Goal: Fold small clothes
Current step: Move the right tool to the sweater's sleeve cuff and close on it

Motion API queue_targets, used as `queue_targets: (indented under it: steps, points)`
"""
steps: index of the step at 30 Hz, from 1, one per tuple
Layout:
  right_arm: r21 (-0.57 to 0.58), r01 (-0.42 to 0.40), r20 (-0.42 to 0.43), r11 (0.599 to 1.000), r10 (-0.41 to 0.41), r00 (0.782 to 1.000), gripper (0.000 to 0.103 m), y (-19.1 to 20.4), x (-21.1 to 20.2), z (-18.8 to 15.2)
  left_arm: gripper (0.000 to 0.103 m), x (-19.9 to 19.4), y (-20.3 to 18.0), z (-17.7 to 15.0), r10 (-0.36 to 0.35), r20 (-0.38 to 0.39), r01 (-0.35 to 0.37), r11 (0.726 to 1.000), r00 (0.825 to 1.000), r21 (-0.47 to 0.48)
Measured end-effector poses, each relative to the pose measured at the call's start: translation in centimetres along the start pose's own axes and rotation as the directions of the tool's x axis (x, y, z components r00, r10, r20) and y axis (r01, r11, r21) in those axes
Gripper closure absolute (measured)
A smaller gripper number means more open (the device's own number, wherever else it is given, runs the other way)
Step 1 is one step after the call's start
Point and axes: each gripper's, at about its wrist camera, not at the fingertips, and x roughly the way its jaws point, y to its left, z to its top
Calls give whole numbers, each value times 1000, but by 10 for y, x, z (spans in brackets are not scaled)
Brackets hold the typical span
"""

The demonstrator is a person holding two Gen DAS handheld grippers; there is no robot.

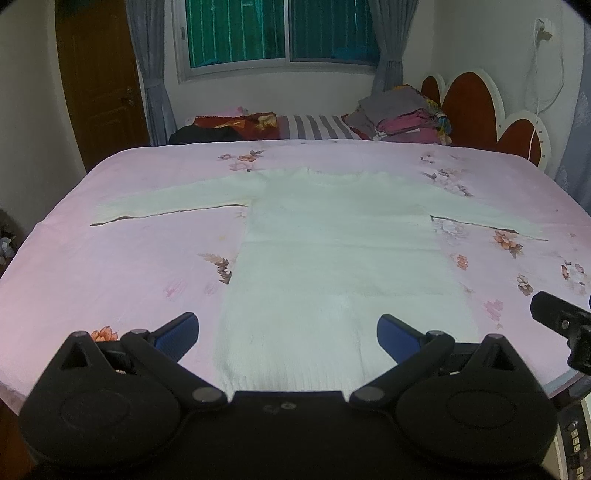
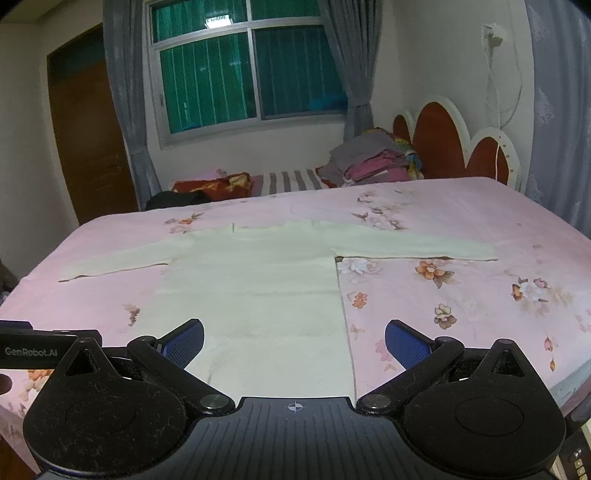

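A pale cream long-sleeved sweater lies flat on the pink floral bed sheet, both sleeves spread out to the sides and its hem toward me. My left gripper hovers open above the hem, blue pads wide apart with nothing between them. In the right wrist view the same sweater shows, and my right gripper stands open over its lower right side edge, holding nothing. The right gripper's black body shows at the right edge of the left wrist view.
A pile of folded clothes sits at the far side by the red and white headboard. A striped pillow and dark and red fabrics lie along the far edge. A window, curtains and a brown door stand behind.
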Motion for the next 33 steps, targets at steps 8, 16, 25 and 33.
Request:
queue_targets:
  steps: [8,16,25,33]
  points:
    - [16,36,-18,999,-35,999,0,-6,32,9,1,35,7,16,-5,-16,5,1000,1000,0]
    - [37,94,-33,995,-93,995,0,-7,74,23,1,82,18,48,-11,-13,11,1000,1000,14]
    - [65,168,-28,984,-166,986,0,-5,127,51,1,138,34,84,-33,-17,34,999,999,31]
    - [105,201,-26,974,-200,980,0,-18,166,70,1,184,39,102,-54,-40,54,998,998,11]
